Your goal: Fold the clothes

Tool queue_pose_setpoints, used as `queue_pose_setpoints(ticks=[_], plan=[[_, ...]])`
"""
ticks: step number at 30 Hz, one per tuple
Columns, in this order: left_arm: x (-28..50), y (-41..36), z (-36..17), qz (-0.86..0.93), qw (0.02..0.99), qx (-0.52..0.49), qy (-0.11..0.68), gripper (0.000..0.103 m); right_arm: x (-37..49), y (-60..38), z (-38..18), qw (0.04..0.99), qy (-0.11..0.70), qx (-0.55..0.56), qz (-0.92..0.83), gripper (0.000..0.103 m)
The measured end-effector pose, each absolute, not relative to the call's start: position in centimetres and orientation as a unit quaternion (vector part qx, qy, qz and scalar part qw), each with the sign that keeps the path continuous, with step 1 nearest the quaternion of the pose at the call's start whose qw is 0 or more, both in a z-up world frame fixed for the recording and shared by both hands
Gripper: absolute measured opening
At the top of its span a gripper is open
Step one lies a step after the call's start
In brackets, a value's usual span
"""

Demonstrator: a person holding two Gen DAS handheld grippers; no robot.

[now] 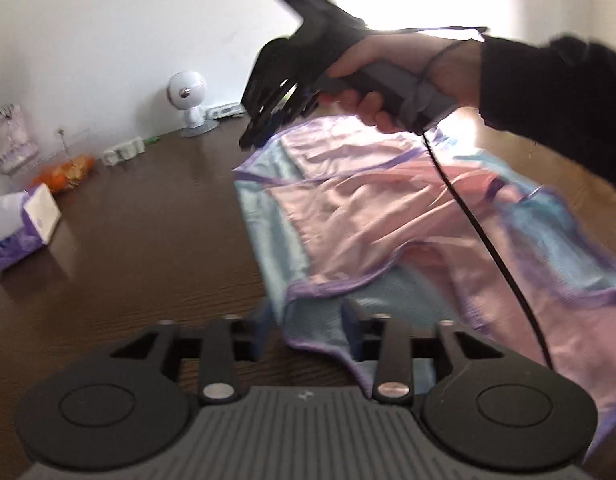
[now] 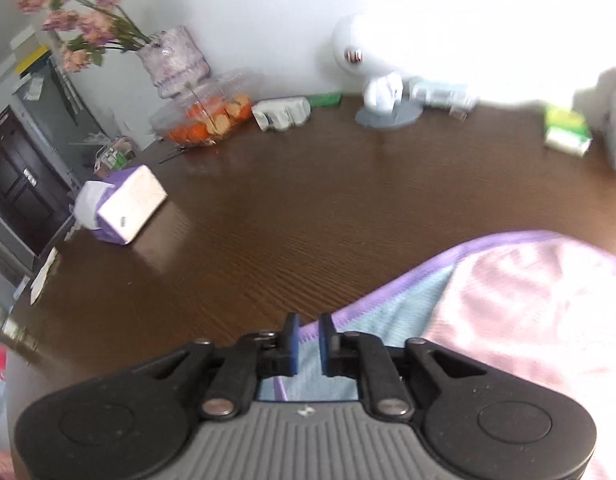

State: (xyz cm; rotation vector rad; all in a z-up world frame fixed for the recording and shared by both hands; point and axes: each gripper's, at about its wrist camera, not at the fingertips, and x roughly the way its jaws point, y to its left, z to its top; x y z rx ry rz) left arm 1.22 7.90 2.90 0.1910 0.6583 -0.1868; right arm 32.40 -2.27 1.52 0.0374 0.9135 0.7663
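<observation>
The left gripper (image 1: 308, 330) sits low at the near edge of the garment (image 1: 388, 208), its blue pads well apart, a fold of pale blue and purple-hemmed cloth lying between them without being pinched. The right gripper (image 2: 306, 344) has its pads drawn close together with only a narrow slit between; the purple hem passes under them, but whether any cloth is caught there I cannot tell. From the left wrist view that same gripper (image 1: 263, 120) hangs over the garment's far corner, held by a hand (image 1: 408, 76) in a dark sleeve (image 1: 548, 92), a black cable (image 1: 488, 240) trailing across the cloth.

The garment is pink satin with light blue panels and purple trim, spread rumpled on the dark wooden table (image 2: 308, 200). Its long axis runs from the far corner by the right gripper towards the near right of the left wrist view.

Along the wall, a clear plastic box (image 2: 203, 116) holds orange fruit. A lilac vase (image 2: 173, 60) holds drooping pink flowers (image 2: 67, 20). A purple tissue box (image 2: 123, 204) lies on its side, with a tissue sticking out. A small white fan (image 2: 372, 72) stands nearby.
</observation>
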Motion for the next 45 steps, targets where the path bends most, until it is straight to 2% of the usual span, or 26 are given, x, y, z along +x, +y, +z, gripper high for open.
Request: queue_pose_setpoints(ticks=[1,3,7,10,13,17,19,20,21,22,25,26,27,28,29,31,32,33,35,37,38,39,40,41,45], plan=[[1.0,8.1,3.3,-0.099,0.939,0.082,0.319,0.044,31.7,-3.9,3.1,0.837,0.409,0.003,0.363,0.014],[0.9,8.3,3.8,-0.109,0.941,0.065,0.315,0.044,29.8,-7.6,6.0,0.858,0.384,-0.032,0.341,0.031],[1.5,8.0,4.5,-0.146,0.938,0.030,0.314,0.045,23.8,-15.6,8.3,0.875,0.383,-0.110,0.274,0.034],[2.3,6.9,4.9,-0.186,0.929,0.017,0.319,0.049,17.5,-19.2,5.9,0.860,0.406,-0.131,0.279,0.033],[2.5,4.3,4.5,-0.204,0.918,0.048,0.336,0.050,11.6,-21.0,3.2,0.857,0.401,-0.108,0.305,0.032],[1.4,2.3,3.2,-0.226,0.902,0.060,0.364,0.051,7.0,-21.5,1.1,0.872,0.373,-0.089,0.305,0.029],[1.0,2.2,2.3,-0.211,0.899,0.058,0.378,0.051,6.7,-21.3,0.2,0.880,0.368,-0.099,0.284,0.015],[0.7,2.3,1.8,-0.200,0.899,0.058,0.386,0.041,6.7,-21.4,-0.2,0.880,0.373,-0.101,0.277,0.002],[0.2,2.5,1.7,-0.190,0.901,0.061,0.386,0.031,6.6,-21.4,-0.5,0.880,0.377,-0.103,0.271,0.000],[-0.3,2.8,1.6,-0.182,0.902,0.063,0.386,0.028,6.3,-21.7,-0.5,0.881,0.374,-0.103,0.270,0.001],[-1.2,4.2,2.1,-0.168,0.904,0.029,0.393,0.036,4.9,-22.2,0.3,0.881,0.362,-0.075,0.295,0.008],[-0.9,4.3,2.6,-0.169,0.906,0.019,0.387,0.046,4.4,-22.3,0.7,0.880,0.357,-0.061,0.307,0.012],[-0.5,4.5,3.2,-0.170,0.909,0.010,0.381,0.052,3.8,-22.5,1.1,0.879,0.351,-0.047,0.319,0.017],[-0.1,4.6,3.7,-0.172,0.911,0.001,0.375,0.053,3.3,-22.6,1.5,0.877,0.346,-0.033,0.331,0.019],[0.8,4.4,4.1,-0.182,0.912,0.000,0.368,0.057,2.8,-22.7,1.9,0.875,0.341,-0.019,0.343,0.027],[4.0,3.9,4.0,-0.193,0.906,-0.016,0.377,0.058,3.6,-21.6,1.6,0.874,0.341,-0.010,0.345,0.029],[5.3,3.9,3.5,-0.189,0.899,-0.028,0.395,0.054,4.3,-20.8,1.5,0.879,0.342,-0.011,0.332,0.028],[6.6,4.0,3.1,-0.184,0.892,-0.040,0.412,0.044,5.0,-20.4,1.4,0.888,0.344,-0.016,0.306,0.028],[7.5,4.6,2.4,-0.188,0.883,-0.064,0.426,0.036,5.5,-20.3,1.6,0.898,0.339,-0.021,0.280,0.029],[7.7,5.0,2.3,-0.186,0.885,-0.082,0.419,0.017,6.1,-20.6,1.6,0.904,0.337,-0.018,0.262,0.028],[7.7,5.3,2.3,-0.180,0.887,-0.092,0.416,0.004,6.5,-20.6,1.3,0.904,0.340,-0.015,0.261,0.028],[7.6,5.7,2.3,-0.175,0.888,-0.102,0.412,0.003,6.9,-20.4,0.9,0.902,0.345,-0.019,0.258,0.027],[7.4,6.1,2.5,-0.171,0.891,-0.108,0.406,0.003,7.4,-20.2,0.4,0.900,0.351,-0.023,0.256,0.019],[7.0,6.8,2.8,-0.168,0.895,-0.118,0.397,0.003,7.9,-19.9,-0.2,0.898,0.358,-0.028,0.255,0.002],[6.2,8.4,3.1,-0.153,0.897,-0.143,0.388,0.003,8.2,-21.4,-0.4,0.896,0.363,-0.003,0.256,0.002]])
